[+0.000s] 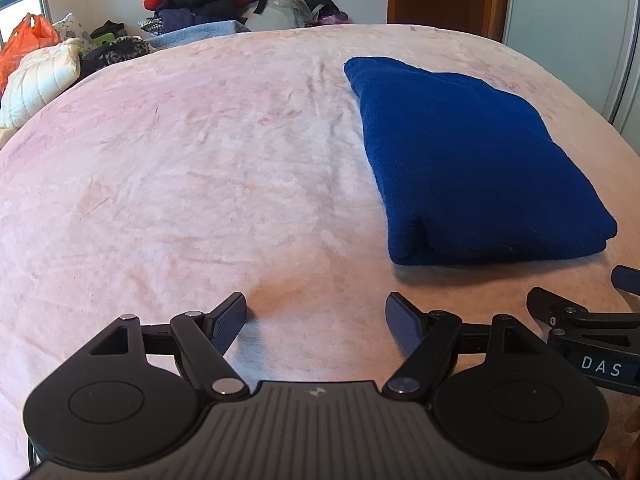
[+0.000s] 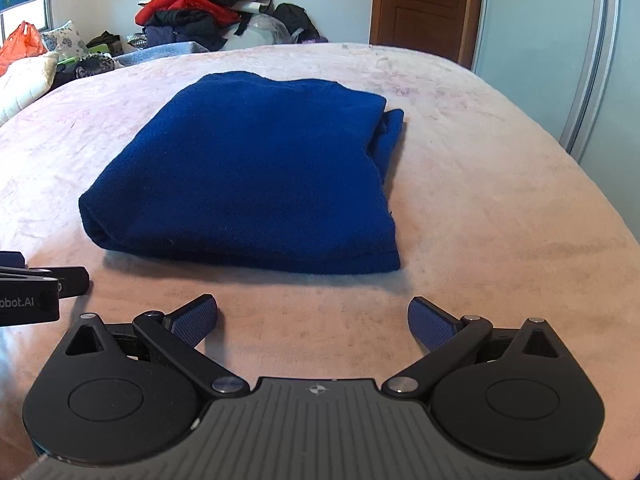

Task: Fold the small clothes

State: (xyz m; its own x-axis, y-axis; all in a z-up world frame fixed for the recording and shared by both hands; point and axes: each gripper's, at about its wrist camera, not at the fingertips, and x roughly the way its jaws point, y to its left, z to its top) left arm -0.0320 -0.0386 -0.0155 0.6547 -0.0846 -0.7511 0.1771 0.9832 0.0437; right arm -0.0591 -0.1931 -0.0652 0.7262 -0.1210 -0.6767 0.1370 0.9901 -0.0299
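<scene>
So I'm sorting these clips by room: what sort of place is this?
Most likely a home bedroom. A folded dark blue fleece garment lies on a wide bed under a pale pink plush blanket; a heap of red and black clothes and a brown wooden door stand behind.

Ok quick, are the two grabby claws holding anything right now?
Left gripper: open, holding nothing.
Right gripper: open, holding nothing; the folded blue garment lies ahead, untouched.

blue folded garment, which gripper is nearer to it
Right. The right gripper sits directly in front of the blue folded garment, jaws open and empty. The left gripper is off to the garment's left side, also open, over bare bedspread.
</scene>
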